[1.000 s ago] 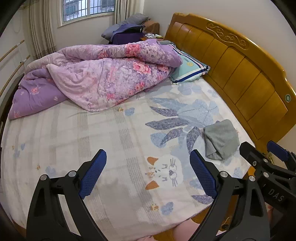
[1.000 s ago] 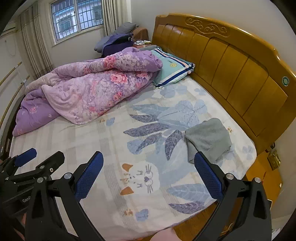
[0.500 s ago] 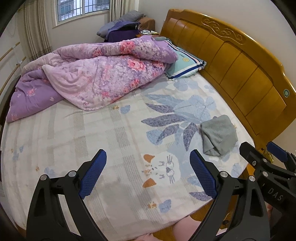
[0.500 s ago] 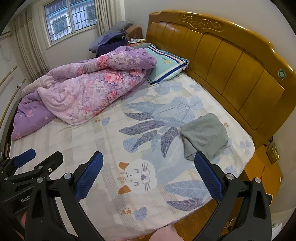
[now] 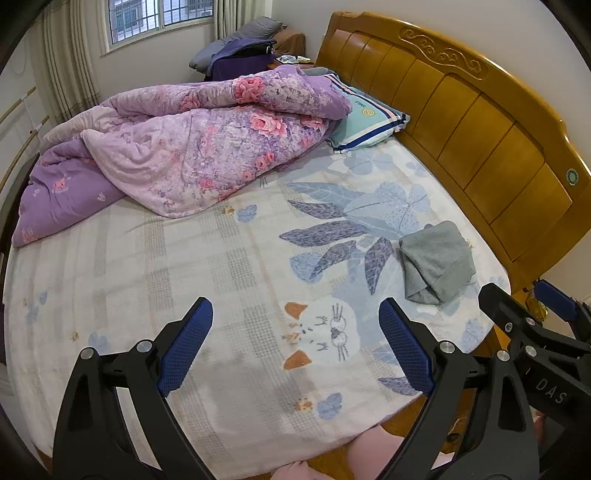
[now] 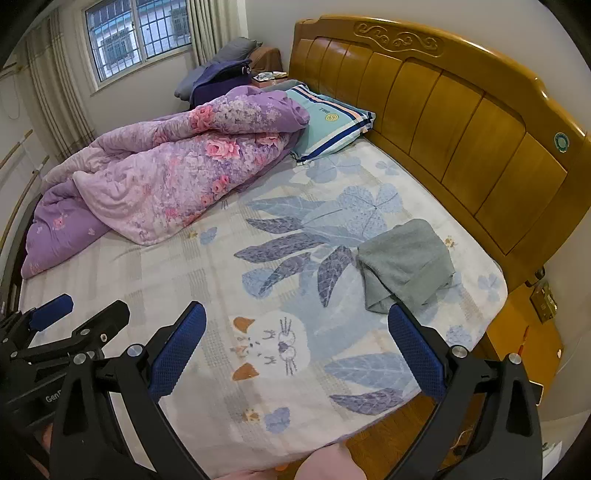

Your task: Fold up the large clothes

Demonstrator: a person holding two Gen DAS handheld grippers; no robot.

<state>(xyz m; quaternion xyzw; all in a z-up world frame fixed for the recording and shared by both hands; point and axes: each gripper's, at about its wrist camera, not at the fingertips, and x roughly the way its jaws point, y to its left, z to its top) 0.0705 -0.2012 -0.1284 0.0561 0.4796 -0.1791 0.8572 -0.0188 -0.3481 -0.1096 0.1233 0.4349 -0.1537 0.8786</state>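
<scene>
A bedroom in a home: a wide bed with a carved honey-coloured wooden headboard (image 6: 436,110) fills the view, running from 12 to 3 o'clock. Its pale bedsheet printed with blue leaves and a cartoon cat (image 6: 266,295) lies partly under a rumpled purple floral quilt (image 6: 166,177) at 10 o'clock, beside a teal striped pillow (image 6: 328,129). A barred window with cream curtains (image 6: 136,33) sits at 11 o'clock; what may be piled dark bedding (image 6: 218,70) rests below it, too distant to tell.
</scene>
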